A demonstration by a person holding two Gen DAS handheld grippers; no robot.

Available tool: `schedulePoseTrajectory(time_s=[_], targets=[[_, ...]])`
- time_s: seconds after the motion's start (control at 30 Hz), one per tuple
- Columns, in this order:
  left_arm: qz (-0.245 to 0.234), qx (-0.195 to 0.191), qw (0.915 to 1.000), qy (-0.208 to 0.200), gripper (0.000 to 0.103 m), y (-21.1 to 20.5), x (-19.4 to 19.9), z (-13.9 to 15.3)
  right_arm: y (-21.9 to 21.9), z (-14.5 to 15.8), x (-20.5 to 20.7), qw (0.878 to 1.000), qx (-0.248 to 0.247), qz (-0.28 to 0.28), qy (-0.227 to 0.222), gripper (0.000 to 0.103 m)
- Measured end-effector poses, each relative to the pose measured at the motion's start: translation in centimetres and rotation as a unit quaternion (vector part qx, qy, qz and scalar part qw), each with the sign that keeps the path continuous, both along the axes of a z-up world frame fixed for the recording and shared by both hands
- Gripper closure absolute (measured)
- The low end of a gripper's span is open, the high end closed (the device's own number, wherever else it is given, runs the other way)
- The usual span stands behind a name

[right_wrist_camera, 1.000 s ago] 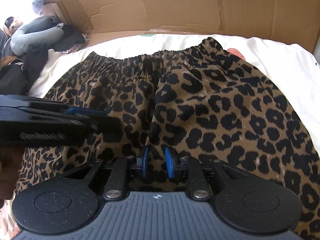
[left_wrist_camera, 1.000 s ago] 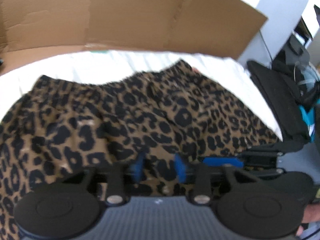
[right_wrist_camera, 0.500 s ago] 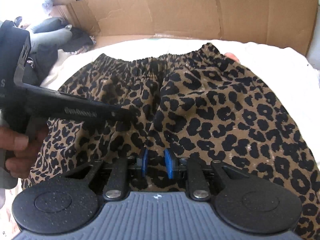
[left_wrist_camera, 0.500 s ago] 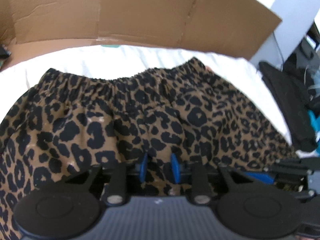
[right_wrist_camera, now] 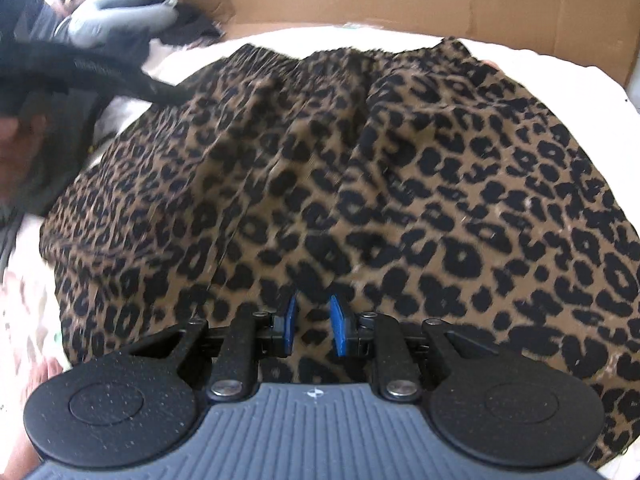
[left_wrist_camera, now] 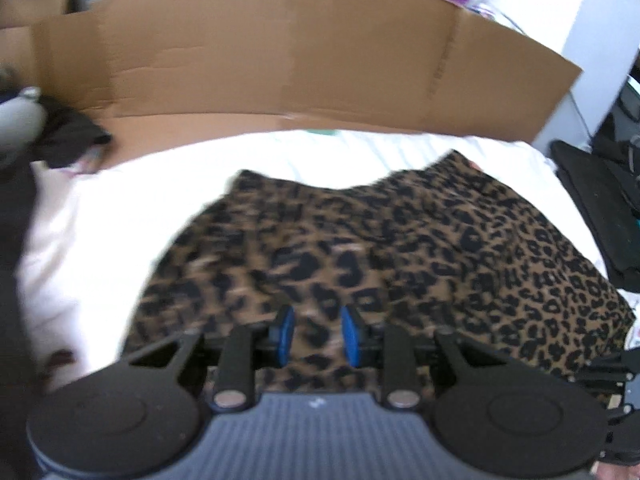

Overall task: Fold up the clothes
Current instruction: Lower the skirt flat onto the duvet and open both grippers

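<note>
Leopard-print garment (left_wrist_camera: pixel 420 248) spread over a white sheet (left_wrist_camera: pixel 100 240), reaching from the gathered waistband at the far side down to and under both pairs of fingers. Left gripper (left_wrist_camera: pixel 316 338) with blue fingers (left_wrist_camera: pixel 286 336) set narrowly apart, a bunch of the spotted cloth between them and seemingly pinched, though blur hides the contact. Right gripper (right_wrist_camera: pixel 314 326) likewise narrow, blue fingers (right_wrist_camera: pixel 335 330) pressed against a fold of the same cloth rising between them. Seen from the right wrist, cloth at the left side lifted and doubled into a thick fold, with the other gripper's black frame (right_wrist_camera: pixel 92 72) crossing above it, well left of the right fingers. Part of a hand (right_wrist_camera: pixel 16 152) at the far left edge, behind that frame. Brown cardboard wall (left_wrist_camera: pixel 280 60) upright beyond the waistband, far ahead of the fingers. Dark clothing pile (left_wrist_camera: pixel 68 140) ahead and left of the left fingers, by the cardboard's corner. Black bag (left_wrist_camera: pixel 592 208) off to the right, beside the sheet.
</note>
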State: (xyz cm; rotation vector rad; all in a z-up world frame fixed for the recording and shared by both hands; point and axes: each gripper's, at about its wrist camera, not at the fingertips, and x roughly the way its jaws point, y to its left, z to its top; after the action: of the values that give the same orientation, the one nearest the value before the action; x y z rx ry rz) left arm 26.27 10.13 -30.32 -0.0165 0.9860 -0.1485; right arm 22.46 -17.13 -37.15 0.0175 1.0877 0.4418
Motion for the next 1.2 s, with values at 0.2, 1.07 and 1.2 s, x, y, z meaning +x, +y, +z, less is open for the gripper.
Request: schedulePoseTrajectory(time_s=[0.2,1.07,1.2], targets=[[0.061,0.017,0.998,0.009,0.075,5.3,-3.9,1.0,-0.3,0.1,-1.8,0.999,-0.007,0.015,0.035,0.079],[0.167,0.024,0.9845,0.048,0.072,16.8,-16.8,-4.5,-1.9,3.9,-3.8,0.994,-0.04,0.038,0.09,0.078],[0.152,0.013,0.9874,0.042,0.072,16.8,-17.0,-5.3,-2.3,4.6,-3.4,0.994,-0.043,0.025,0.094,0.079]])
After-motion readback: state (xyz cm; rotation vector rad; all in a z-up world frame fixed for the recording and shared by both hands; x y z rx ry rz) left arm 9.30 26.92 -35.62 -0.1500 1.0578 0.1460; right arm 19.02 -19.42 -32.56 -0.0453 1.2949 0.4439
